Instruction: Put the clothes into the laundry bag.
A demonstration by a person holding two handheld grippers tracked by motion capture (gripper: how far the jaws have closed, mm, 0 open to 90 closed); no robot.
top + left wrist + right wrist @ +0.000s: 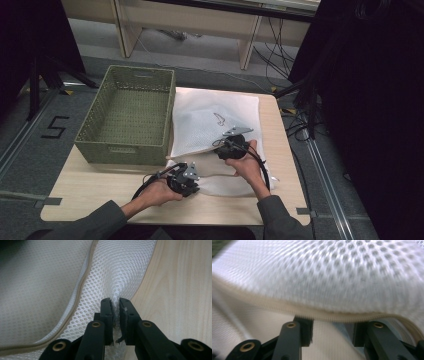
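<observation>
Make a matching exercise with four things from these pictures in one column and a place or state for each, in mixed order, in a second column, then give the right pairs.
Column one:
1. left tool
2. right tool
3. green basket
4. white mesh bag

Column two:
A. stands empty at the table's left side
B. shut on a pinch of mesh at the bag's near corner
C. lies flat on the table, zipper edge partly lifted
D. open, jaws apart under the raised zipper edge

Right pairs: 1-B, 2-D, 3-A, 4-C
</observation>
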